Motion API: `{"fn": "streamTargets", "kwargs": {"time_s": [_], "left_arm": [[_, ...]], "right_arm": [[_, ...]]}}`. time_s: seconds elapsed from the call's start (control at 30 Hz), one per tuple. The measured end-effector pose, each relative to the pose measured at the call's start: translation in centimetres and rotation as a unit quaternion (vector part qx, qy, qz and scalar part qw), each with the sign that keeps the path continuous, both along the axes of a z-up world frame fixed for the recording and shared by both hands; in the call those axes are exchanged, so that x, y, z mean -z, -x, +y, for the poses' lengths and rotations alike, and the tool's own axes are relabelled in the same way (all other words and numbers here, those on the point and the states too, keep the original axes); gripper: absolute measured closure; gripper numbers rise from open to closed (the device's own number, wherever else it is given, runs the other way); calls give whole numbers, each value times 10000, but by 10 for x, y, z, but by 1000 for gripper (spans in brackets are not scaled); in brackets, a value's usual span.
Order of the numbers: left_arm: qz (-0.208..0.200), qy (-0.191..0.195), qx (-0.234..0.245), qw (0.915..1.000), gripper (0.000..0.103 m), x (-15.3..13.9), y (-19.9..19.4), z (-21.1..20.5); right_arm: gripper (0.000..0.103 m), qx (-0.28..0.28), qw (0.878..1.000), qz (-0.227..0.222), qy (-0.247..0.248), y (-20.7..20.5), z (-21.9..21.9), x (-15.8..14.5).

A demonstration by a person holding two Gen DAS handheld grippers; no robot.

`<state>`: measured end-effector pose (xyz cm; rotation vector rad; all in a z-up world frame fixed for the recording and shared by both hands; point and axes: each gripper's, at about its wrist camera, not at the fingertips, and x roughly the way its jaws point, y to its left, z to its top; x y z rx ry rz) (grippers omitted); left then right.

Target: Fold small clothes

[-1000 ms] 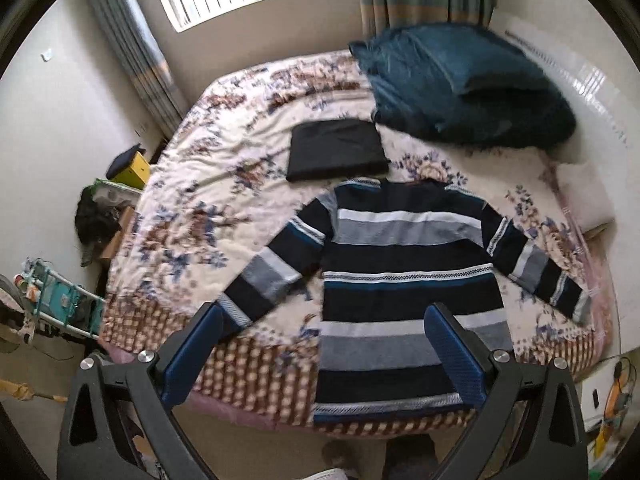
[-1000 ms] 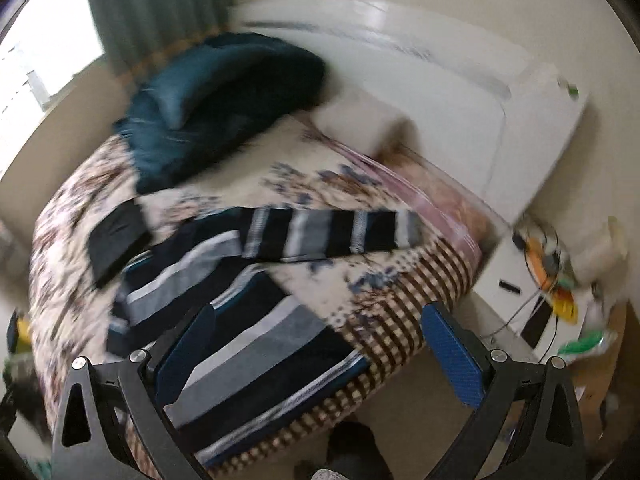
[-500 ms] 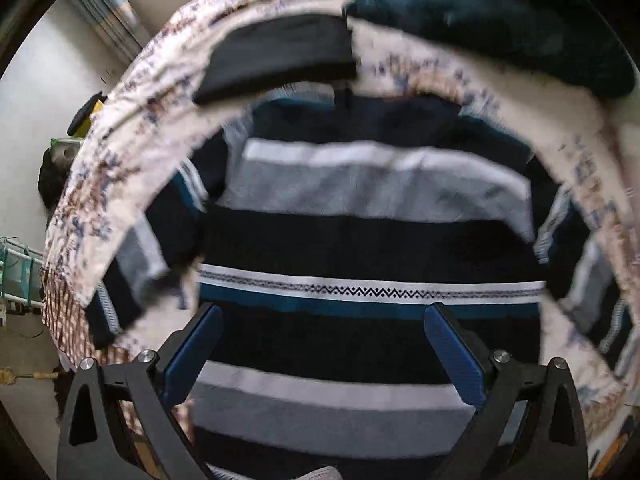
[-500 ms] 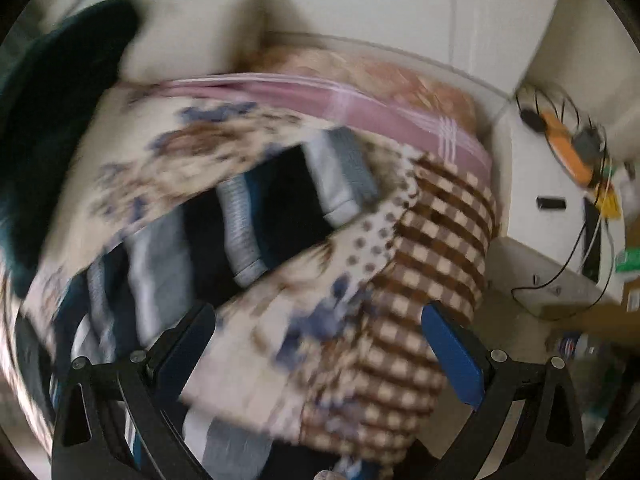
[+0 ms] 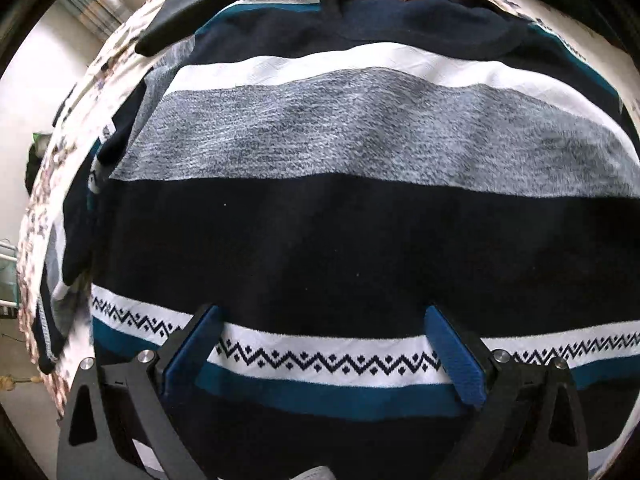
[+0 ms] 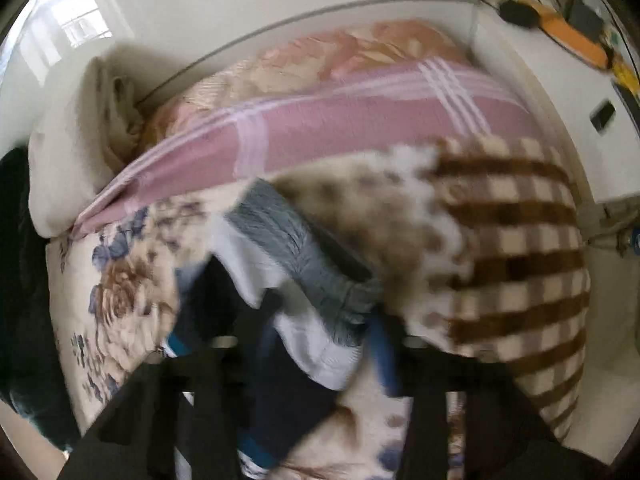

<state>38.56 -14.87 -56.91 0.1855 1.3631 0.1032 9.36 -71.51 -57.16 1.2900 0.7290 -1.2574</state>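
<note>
A navy, grey, white and teal striped sweater (image 5: 344,208) lies flat on the bed and fills the left wrist view. My left gripper (image 5: 320,344) is open, low over the sweater's middle, its fingers either side of the zigzag band. In the blurred right wrist view the sweater's right sleeve (image 6: 296,280) with its grey cuff lies on the floral bedspread (image 6: 120,288). My right gripper (image 6: 304,344) is down at the cuff with the sleeve end between its fingers; the blur hides how far the jaws have closed.
A folded black garment (image 5: 240,8) lies beyond the sweater's collar. A pink checked sheet (image 6: 340,120) and a white pillow (image 6: 68,152) are at the headboard. A white bedside table (image 6: 568,92) with cables stands right of the bed's brown checked edge (image 6: 516,264).
Both grippers have dropped from above the bed down to the sweater. The left one closed in on the body, the right one swung onto the right sleeve cuff.
</note>
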Motion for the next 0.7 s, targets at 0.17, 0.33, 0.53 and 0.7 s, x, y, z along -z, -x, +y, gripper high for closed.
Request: {"fn": "streamTargets", "kwargs": {"time_s": [0.17, 0.33, 0.53, 0.7], "left_arm": [[-19, 177, 63, 9998, 0, -13, -6, 16], [-182, 278, -127, 9994, 0, -34, -11, 63], [-357, 261, -675, 9967, 0, -56, -21, 139], [-467, 232, -1206, 9913, 0, -69, -19, 209]], "right_arm": [[93, -1074, 9907, 302, 773, -70, 28, -47], [94, -2669, 9536, 132, 1388, -161, 126, -115], [94, -4400, 8854, -309, 1467, -267, 291, -159], [95, -5516, 8227, -454, 1299, -334, 446, -152]]}}
